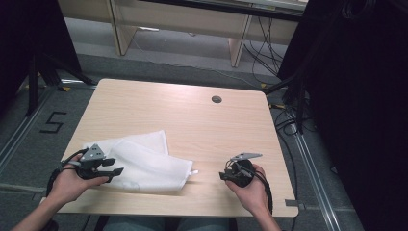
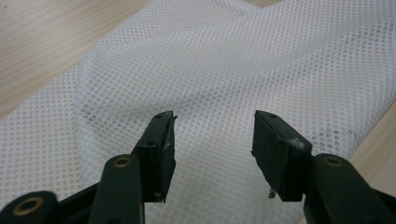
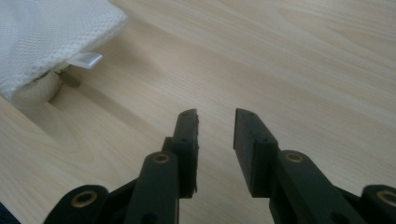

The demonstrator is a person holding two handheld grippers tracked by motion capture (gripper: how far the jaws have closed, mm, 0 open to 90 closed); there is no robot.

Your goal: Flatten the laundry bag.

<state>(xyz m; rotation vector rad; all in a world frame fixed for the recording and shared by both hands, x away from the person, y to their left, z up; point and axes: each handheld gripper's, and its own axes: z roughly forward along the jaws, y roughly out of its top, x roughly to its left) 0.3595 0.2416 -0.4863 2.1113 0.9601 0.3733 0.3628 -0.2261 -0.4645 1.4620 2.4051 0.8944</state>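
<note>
A white mesh laundry bag [image 1: 144,163] lay crumpled on the near left part of the light wood table [image 1: 192,120], one layer folded over another, with a small white tab [image 3: 86,59] sticking out at its right corner. The person's left hand [image 1: 72,183] held the left tongs [image 1: 113,172] low over the bag's left edge. In the left gripper view those tongs [image 2: 214,140] stood wide apart above the mesh [image 2: 224,70], with nothing between the jaws. The right hand [image 1: 252,187] held the right tongs [image 1: 226,175] over bare wood, a little to the right of the bag's corner and apart from it. In the right gripper view they [image 3: 215,133] were parted by a narrower gap, empty, with the bag's corner [image 3: 42,37] off to the upper left. A round grey grommet [image 1: 216,99] sat in the table's far side.
</note>
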